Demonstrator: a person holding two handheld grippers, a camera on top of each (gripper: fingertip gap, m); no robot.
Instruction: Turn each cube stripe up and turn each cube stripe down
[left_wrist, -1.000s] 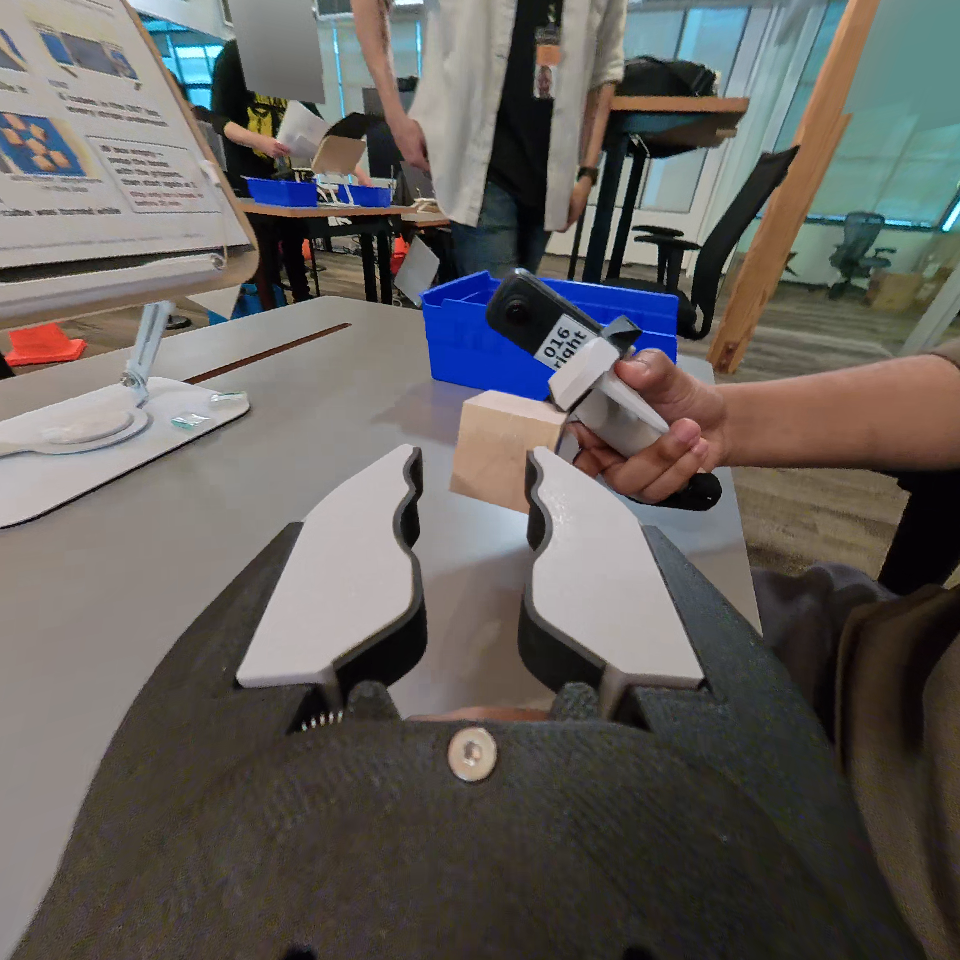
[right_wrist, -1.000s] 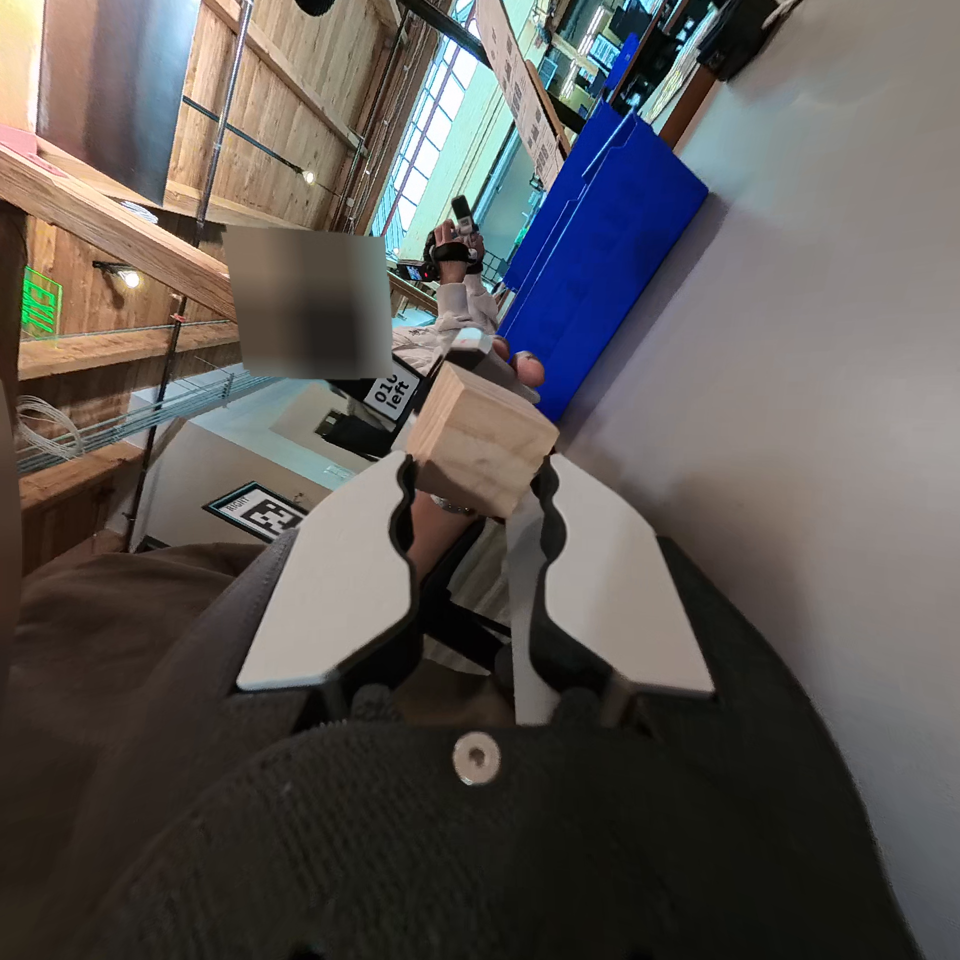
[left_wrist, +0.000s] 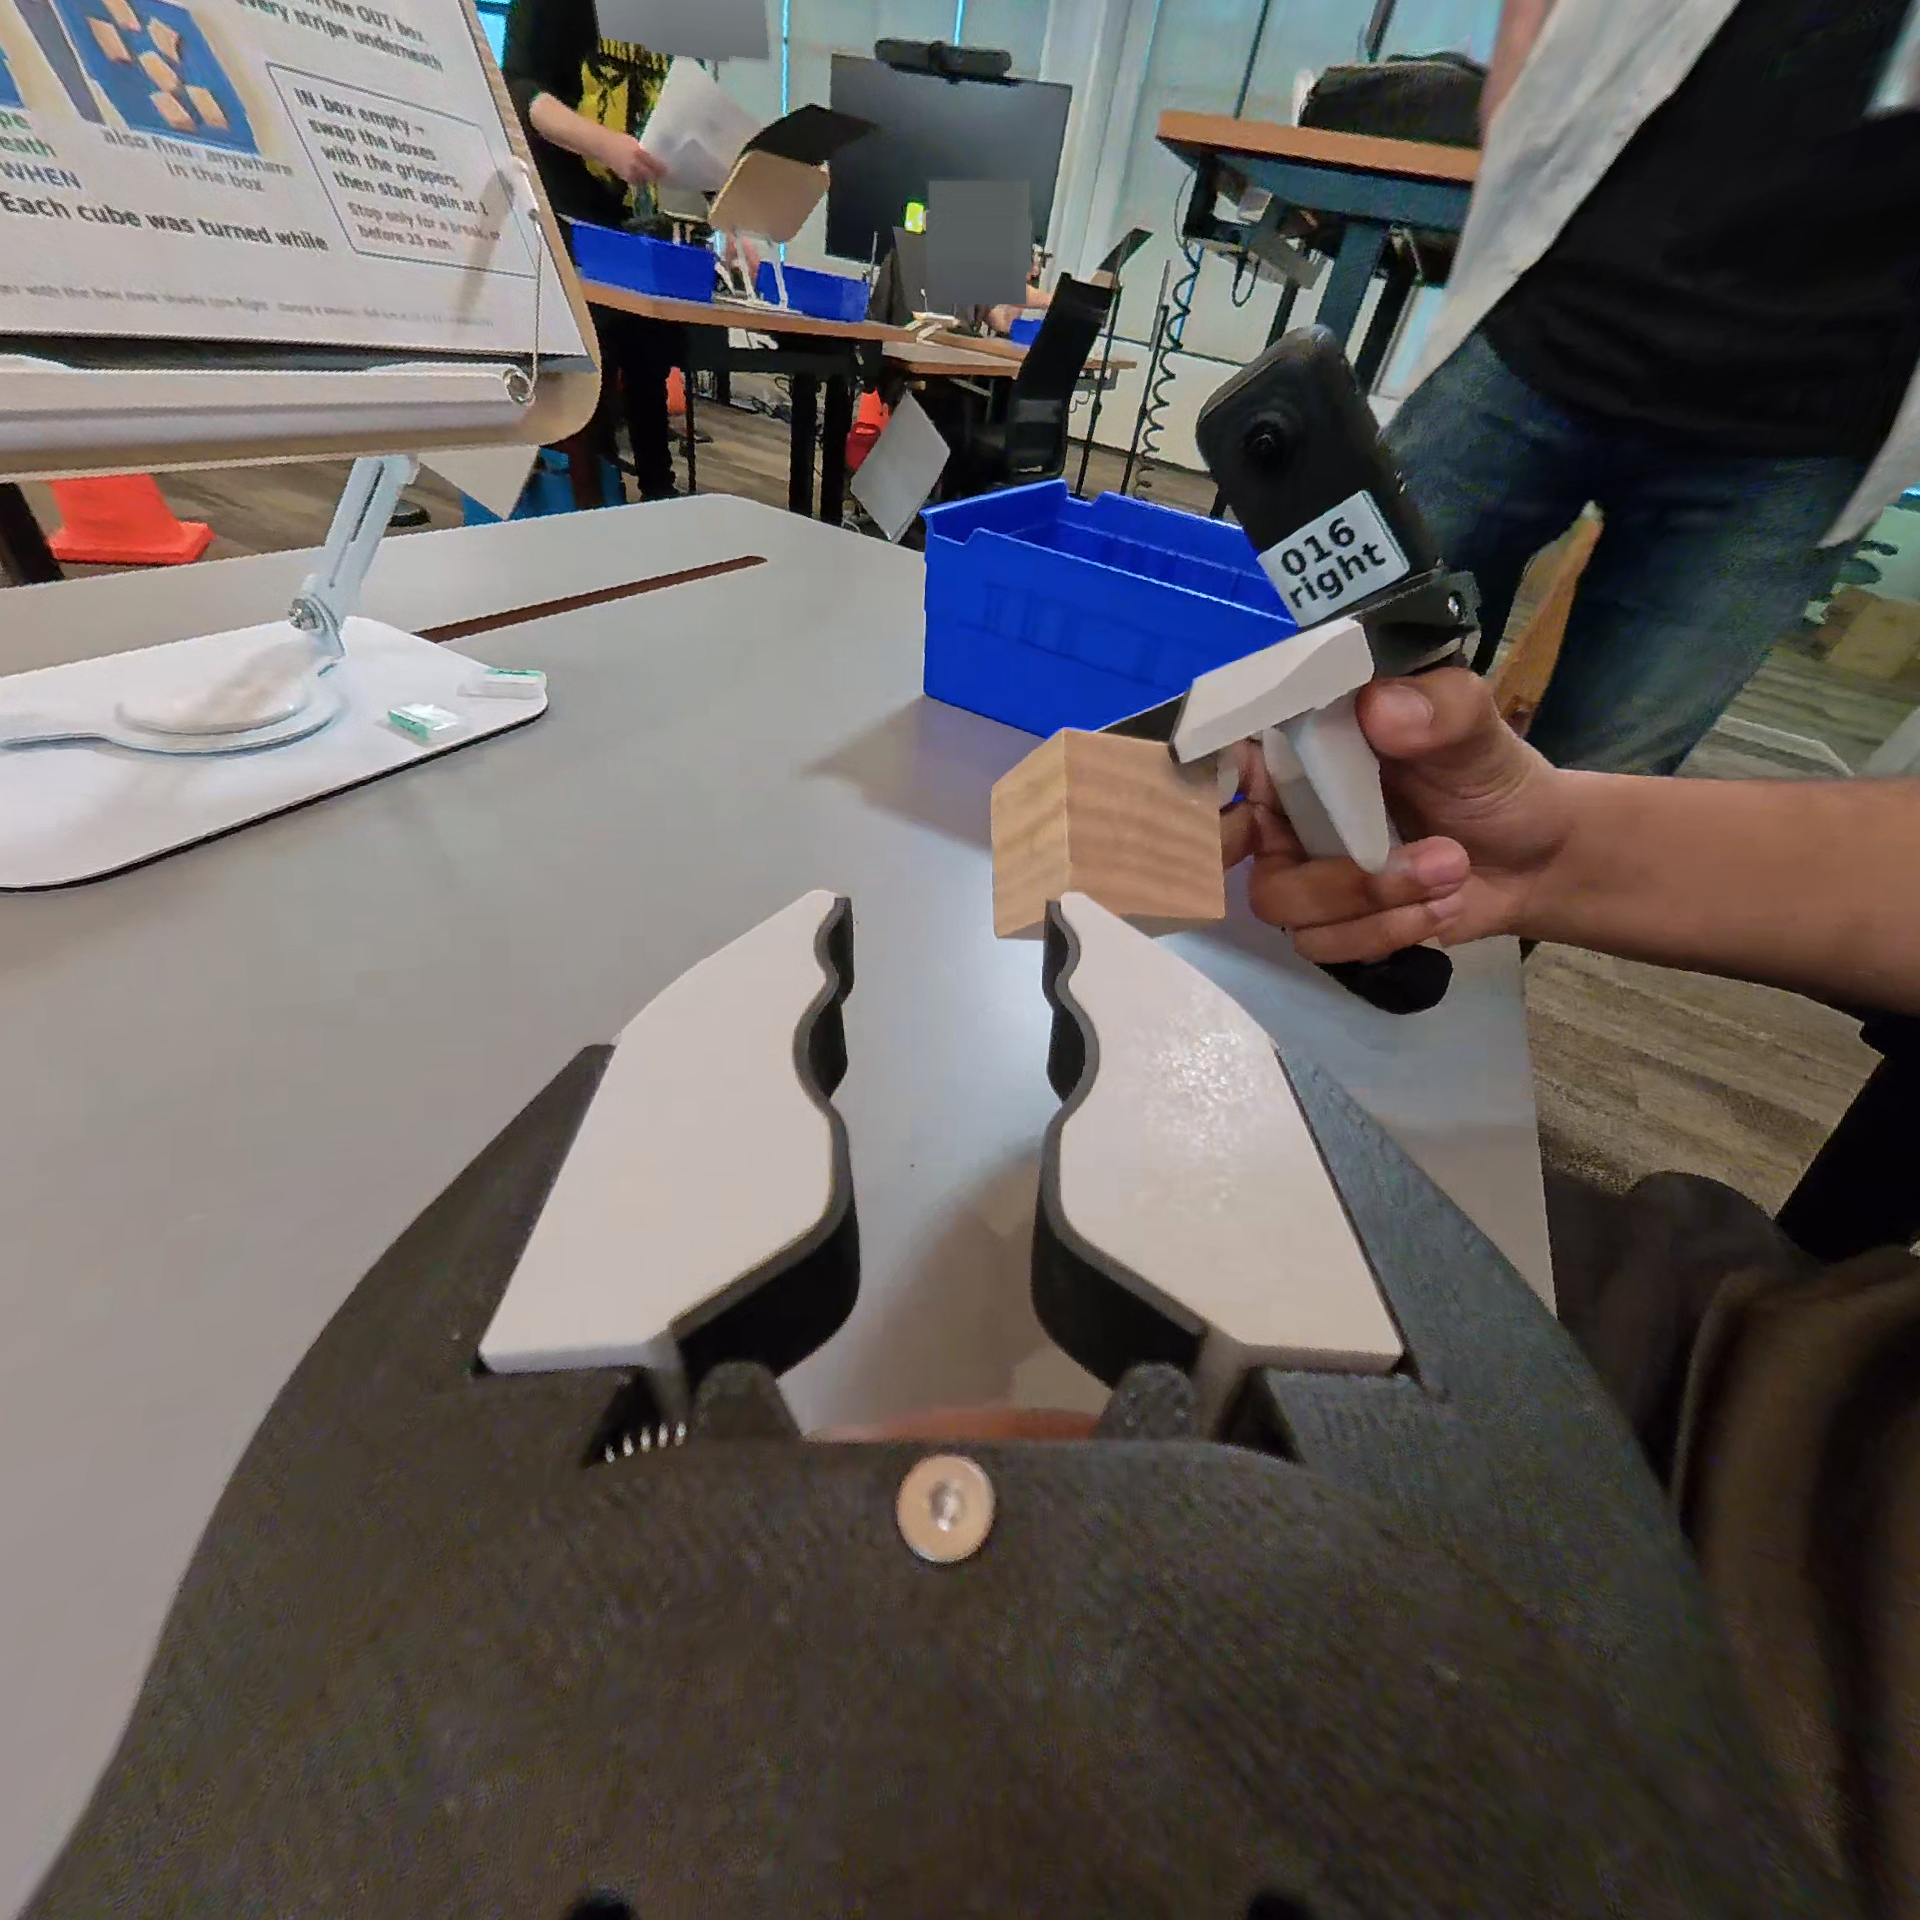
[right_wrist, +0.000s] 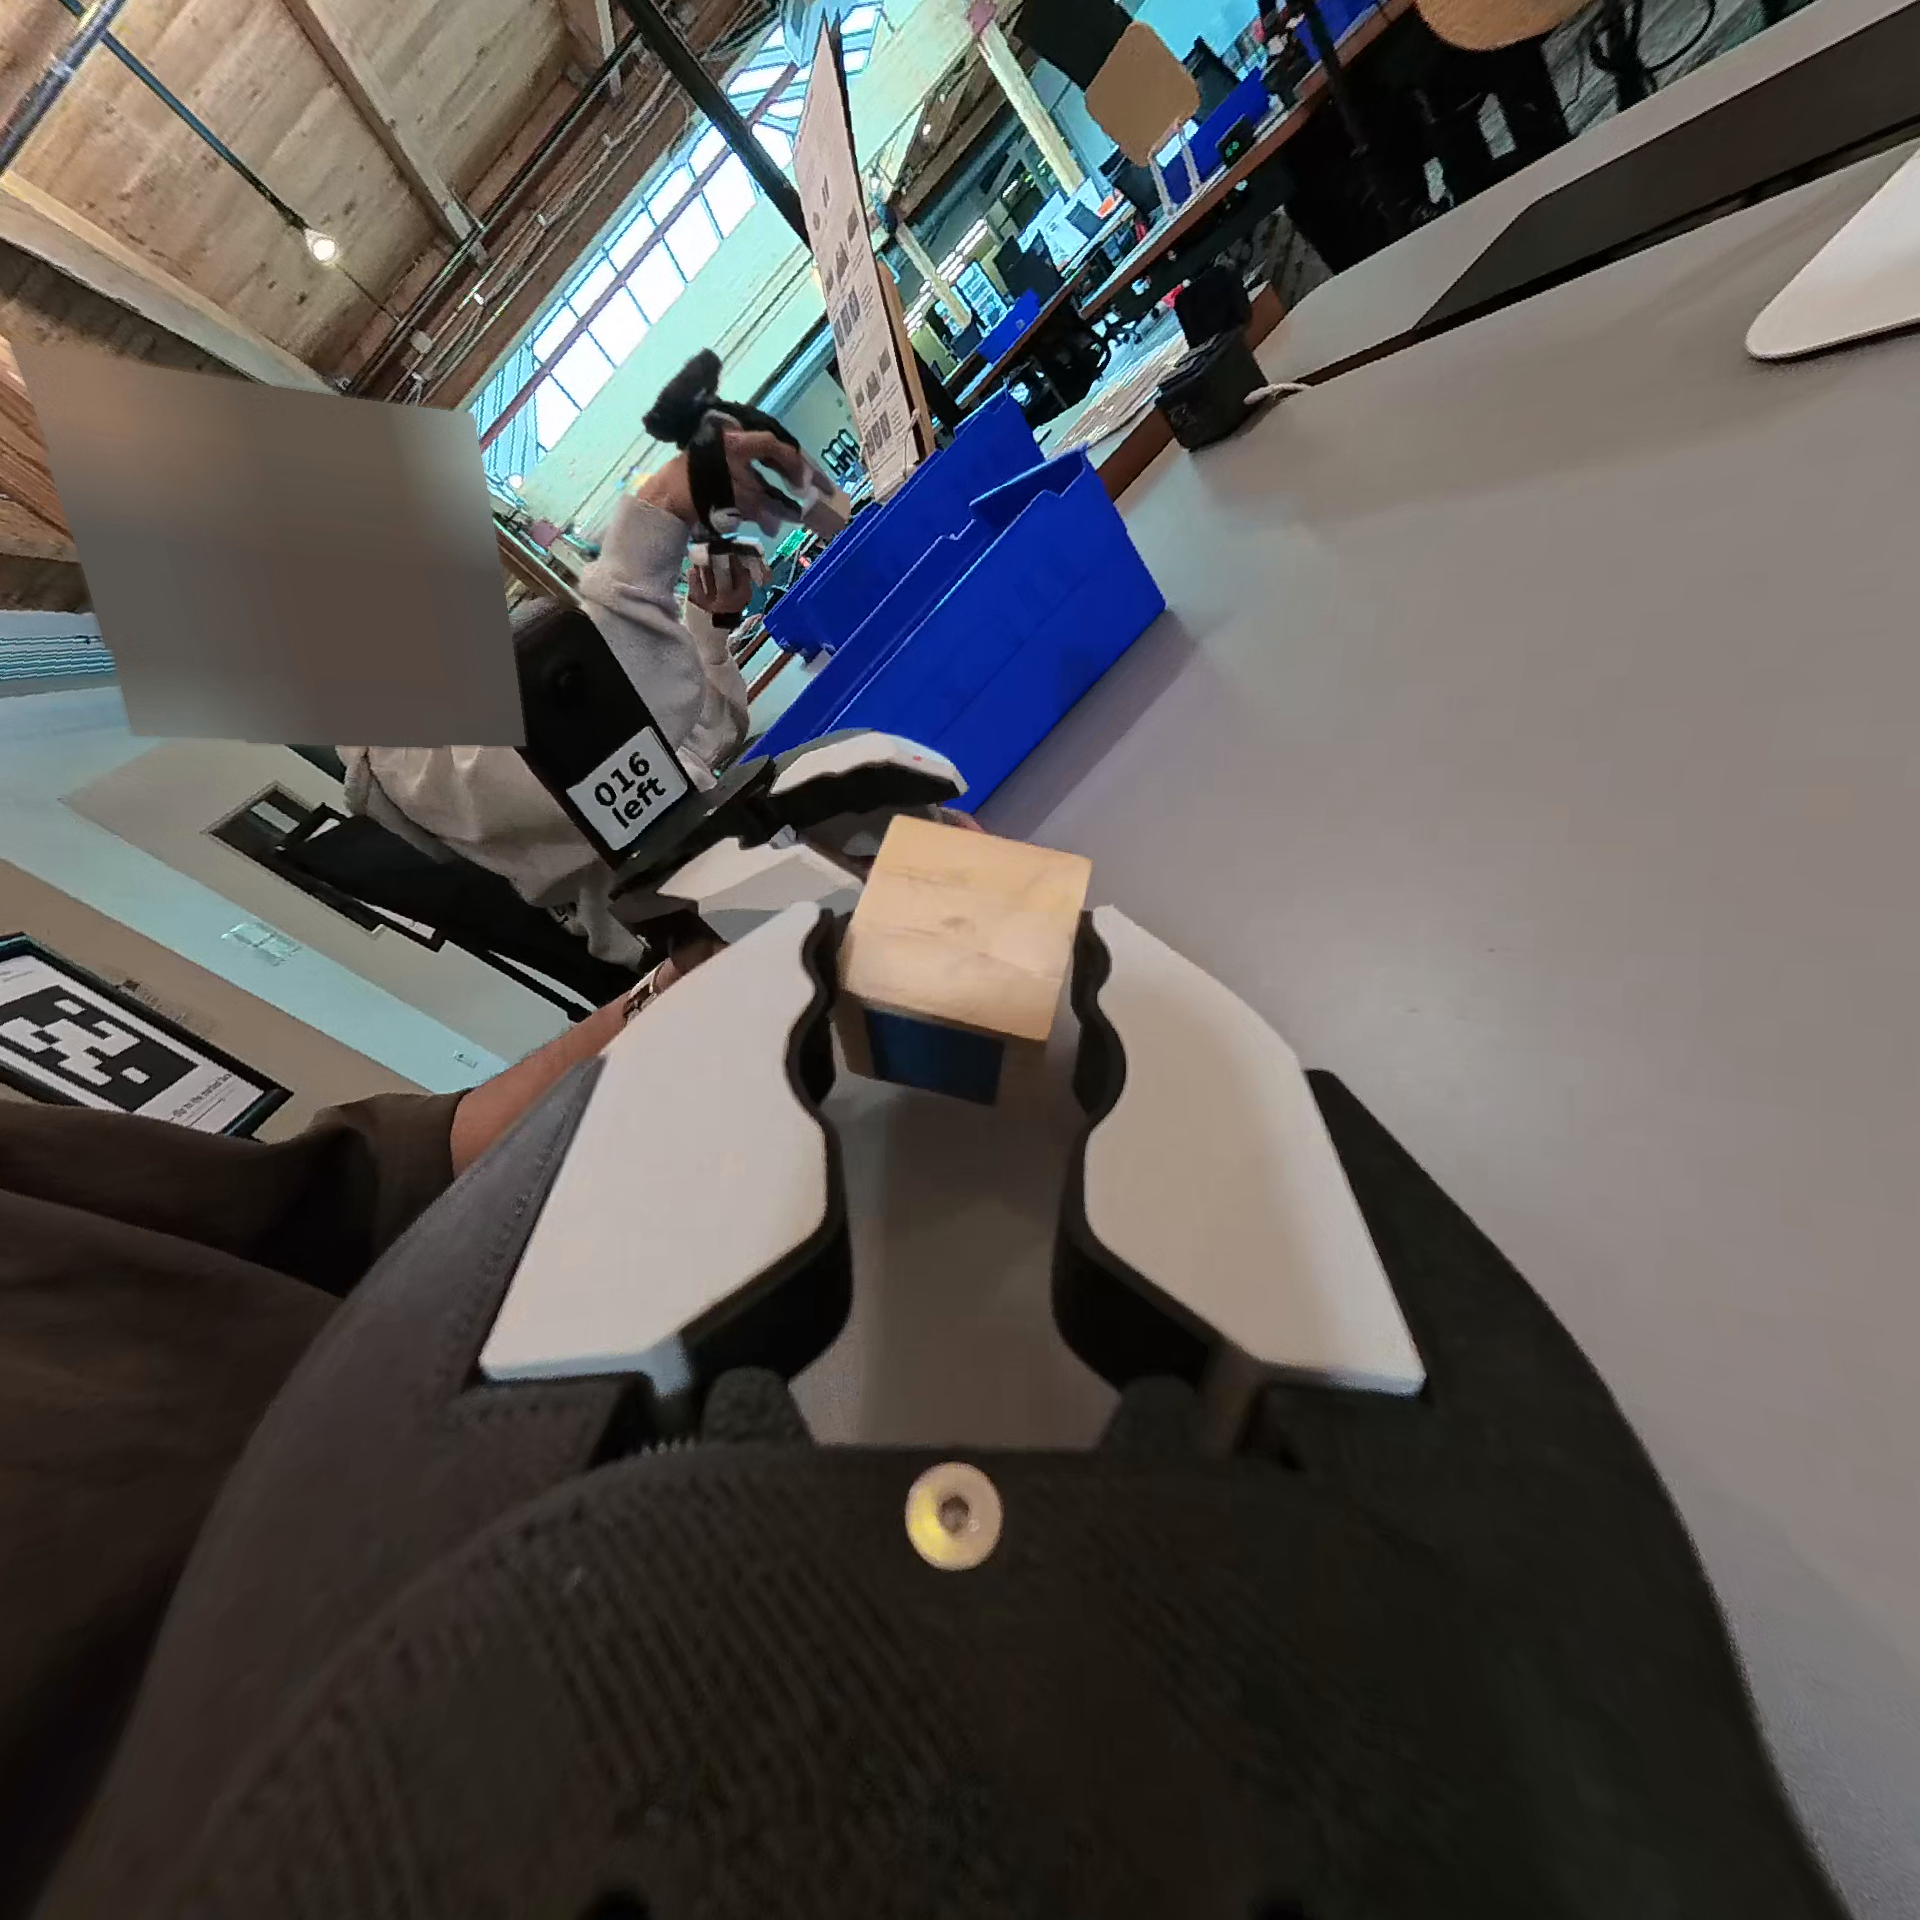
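- Clamping the wooden cube (right_wrist: 966, 935) between its fingertips, my right gripper (right_wrist: 961, 997) carried it clear of the tabletop (right_wrist: 1507, 831); a blue stripe (right_wrist: 935, 1049) showed on the face turned back toward the gripper body.
- My left gripper (left_wrist: 945, 966) was spread apart and held nothing, its tips just beside the cube (left_wrist: 1107, 842) but, as far as I could tell, not touching it.
- I judged this cube to be mid-turn: its stripe faced neither plainly up nor down, and it had not been set down.
- One blue bin (left_wrist: 1081, 623) stood farther off on the tabletop; I couldn't see any cubes in it, so how many were left I couldn't tell.
- The hand (left_wrist: 1434, 821) wrapped the right gripper's handle, forearm coming in level from the right, gripper pointed across toward my left one.
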